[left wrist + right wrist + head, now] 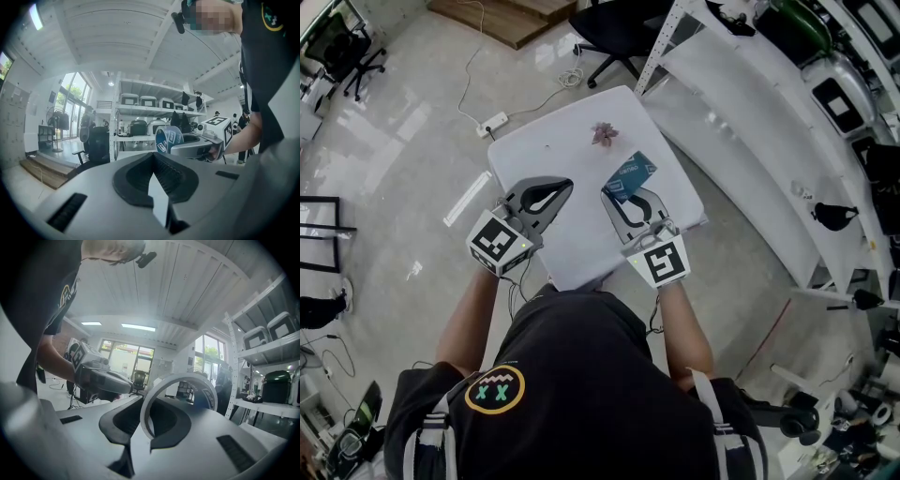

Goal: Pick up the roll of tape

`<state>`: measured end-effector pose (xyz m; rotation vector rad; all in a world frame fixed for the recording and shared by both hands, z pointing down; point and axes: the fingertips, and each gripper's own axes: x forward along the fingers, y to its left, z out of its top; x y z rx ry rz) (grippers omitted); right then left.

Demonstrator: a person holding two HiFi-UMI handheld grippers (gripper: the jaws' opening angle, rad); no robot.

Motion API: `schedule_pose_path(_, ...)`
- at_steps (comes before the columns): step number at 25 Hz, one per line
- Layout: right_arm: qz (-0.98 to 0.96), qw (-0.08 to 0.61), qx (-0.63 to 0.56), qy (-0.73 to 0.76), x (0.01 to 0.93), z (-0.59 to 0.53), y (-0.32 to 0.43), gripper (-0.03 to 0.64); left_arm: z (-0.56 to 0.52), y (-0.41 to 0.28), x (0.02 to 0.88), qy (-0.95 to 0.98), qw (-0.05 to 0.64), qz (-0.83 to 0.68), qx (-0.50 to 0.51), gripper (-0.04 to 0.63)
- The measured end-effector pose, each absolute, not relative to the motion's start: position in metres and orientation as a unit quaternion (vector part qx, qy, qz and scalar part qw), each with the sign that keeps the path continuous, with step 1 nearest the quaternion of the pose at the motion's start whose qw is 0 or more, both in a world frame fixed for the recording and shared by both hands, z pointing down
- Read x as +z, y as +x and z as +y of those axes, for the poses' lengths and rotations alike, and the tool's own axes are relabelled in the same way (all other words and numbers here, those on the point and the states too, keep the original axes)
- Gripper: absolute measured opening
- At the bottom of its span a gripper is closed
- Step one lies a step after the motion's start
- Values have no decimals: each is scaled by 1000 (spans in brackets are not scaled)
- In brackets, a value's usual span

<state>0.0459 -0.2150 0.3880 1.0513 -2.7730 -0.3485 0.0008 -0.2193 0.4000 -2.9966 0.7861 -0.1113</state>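
White table under tape; glossy floor

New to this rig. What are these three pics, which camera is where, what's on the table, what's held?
No robot: a person holds a two-jaw gripper in each hand. The head view looks down from a camera on the person's head. The two gripper views come from cameras riding on each gripper, looking along its jaws. On the white table lies a small crumpled scrap. The right gripper is shut on the tape. The left gripper is shut, with nothing in it.
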Motion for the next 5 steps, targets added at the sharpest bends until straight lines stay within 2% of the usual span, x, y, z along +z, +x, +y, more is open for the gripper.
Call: schedule_pose_path(5, -925, 81, -120, 350, 386, -214, 45, 64, -219, 0, 398, -966, 22, 254, -35, 15)
